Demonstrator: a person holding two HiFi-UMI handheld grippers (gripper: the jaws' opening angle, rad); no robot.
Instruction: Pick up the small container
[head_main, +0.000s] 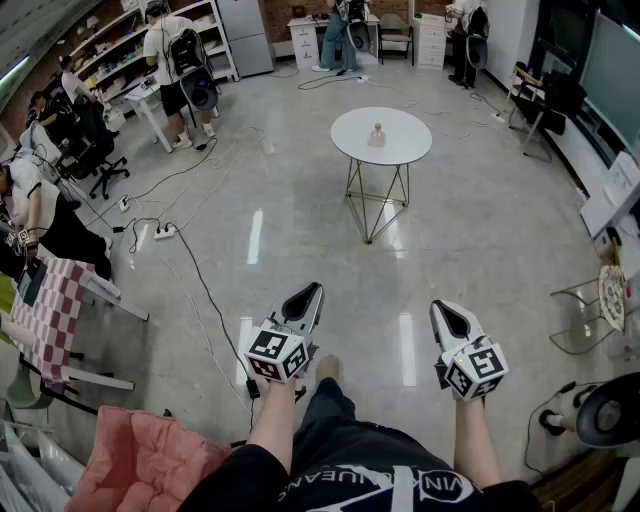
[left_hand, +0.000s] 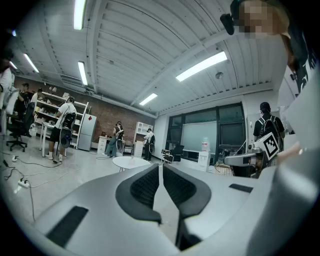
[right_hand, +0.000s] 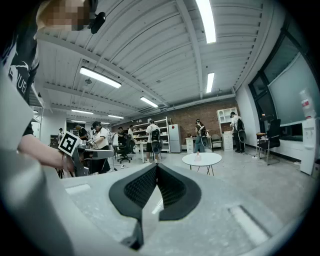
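Observation:
A small pinkish container (head_main: 377, 135) stands on a round white table (head_main: 400, 150) with thin metal legs, across the floor from me. The right gripper view also shows the container (right_hand: 198, 156) on the table (right_hand: 210, 159); the left gripper view shows only the table (left_hand: 127, 162). My left gripper (head_main: 312, 293) and right gripper (head_main: 444, 312) are held low near my body, far short of the table. Both are shut, jaws pressed together, nothing between them.
Cables and a power strip (head_main: 166, 231) trail over the glossy floor at left. People (head_main: 178, 60) stand by shelves and desks at the back. A checkered chair (head_main: 50, 310) and pink cushion (head_main: 145, 462) are at near left, a wire chair (head_main: 590, 310) at right.

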